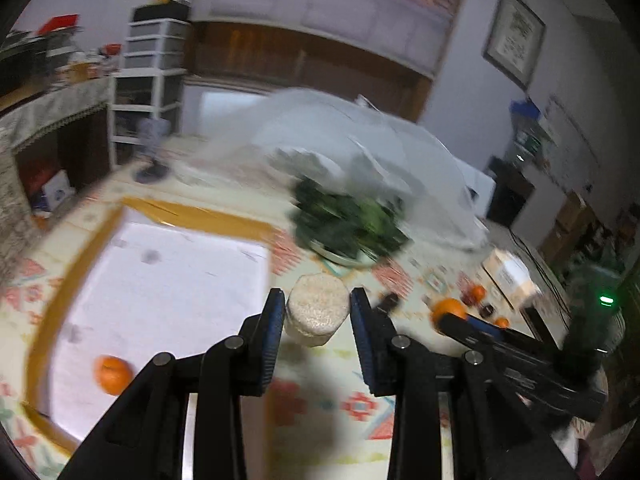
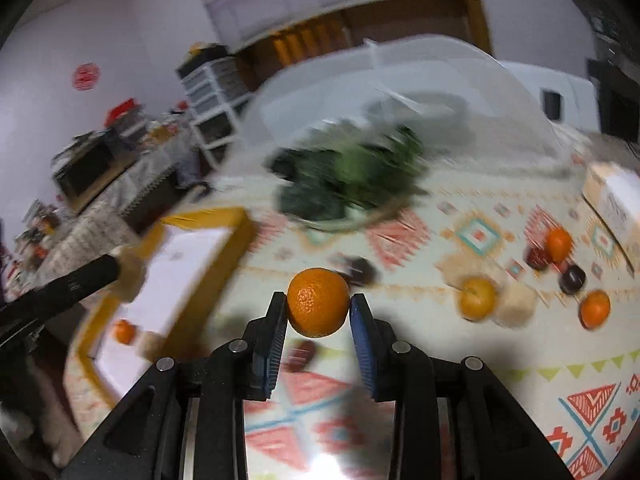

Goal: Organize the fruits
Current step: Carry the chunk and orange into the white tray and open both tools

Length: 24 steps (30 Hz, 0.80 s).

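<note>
My left gripper point(image 1: 318, 312) is shut on a pale beige round cake-like item point(image 1: 318, 310), held above the patterned tablecloth beside the yellow-rimmed white tray point(image 1: 84, 240). One orange point(image 1: 113, 374) lies in that tray. My right gripper point(image 2: 319, 310) is shut on an orange point(image 2: 319, 302), held above the cloth. It also shows in the left wrist view point(image 1: 450, 308). Loose on the cloth at the right are oranges point(image 2: 478, 298) point(image 2: 595, 308) point(image 2: 559, 243), dark plums point(image 2: 572, 278) and a beige round piece point(image 2: 516, 306). The tray point(image 2: 236, 240) sits to the left.
A plate of dark leafy greens point(image 2: 352, 176) stands behind under a clear mesh food cover point(image 2: 400, 80). A beige box point(image 2: 616, 204) sits at the right edge. A dark fruit point(image 2: 362, 270) lies just past the held orange. Drawers and cluttered shelves line the far left.
</note>
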Motion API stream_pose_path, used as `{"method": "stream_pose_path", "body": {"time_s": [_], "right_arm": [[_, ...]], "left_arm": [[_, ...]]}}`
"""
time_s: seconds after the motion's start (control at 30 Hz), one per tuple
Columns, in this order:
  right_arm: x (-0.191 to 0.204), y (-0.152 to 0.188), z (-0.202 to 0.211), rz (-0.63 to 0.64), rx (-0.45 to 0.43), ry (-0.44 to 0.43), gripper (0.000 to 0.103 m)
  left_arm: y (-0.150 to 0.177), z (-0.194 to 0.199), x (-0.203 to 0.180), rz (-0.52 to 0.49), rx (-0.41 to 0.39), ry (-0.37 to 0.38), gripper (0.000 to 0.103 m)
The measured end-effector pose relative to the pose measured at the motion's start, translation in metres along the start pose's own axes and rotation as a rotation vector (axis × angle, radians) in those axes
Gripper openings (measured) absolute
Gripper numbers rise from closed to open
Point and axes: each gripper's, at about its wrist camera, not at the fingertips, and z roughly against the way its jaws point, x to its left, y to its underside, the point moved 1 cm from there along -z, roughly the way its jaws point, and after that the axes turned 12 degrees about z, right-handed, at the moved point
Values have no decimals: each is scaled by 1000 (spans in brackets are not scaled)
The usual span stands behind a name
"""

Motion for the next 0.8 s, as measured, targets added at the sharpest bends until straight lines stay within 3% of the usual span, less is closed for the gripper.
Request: {"method": "stream_pose_path", "body": {"time_s": [0.23, 0.4, 0.67, 0.77, 0.8], "right_arm": [[85, -38, -42, 83, 75, -185, 34], [139, -35, -110, 155, 201, -219, 35], [172, -15, -166, 219, 299, -198, 35], [177, -12, -170, 233, 292, -174, 36], [177, -11, -170, 238, 286, -168, 41]], "left_arm": [[-34, -13, 77, 90, 5, -124, 33], [-38, -36, 126, 154, 66, -172, 33], [-33, -45, 160, 231, 123, -166, 33], [-36, -39, 165, 261, 107, -160, 52], [-36, -36, 165, 270, 94, -165, 57]]}}
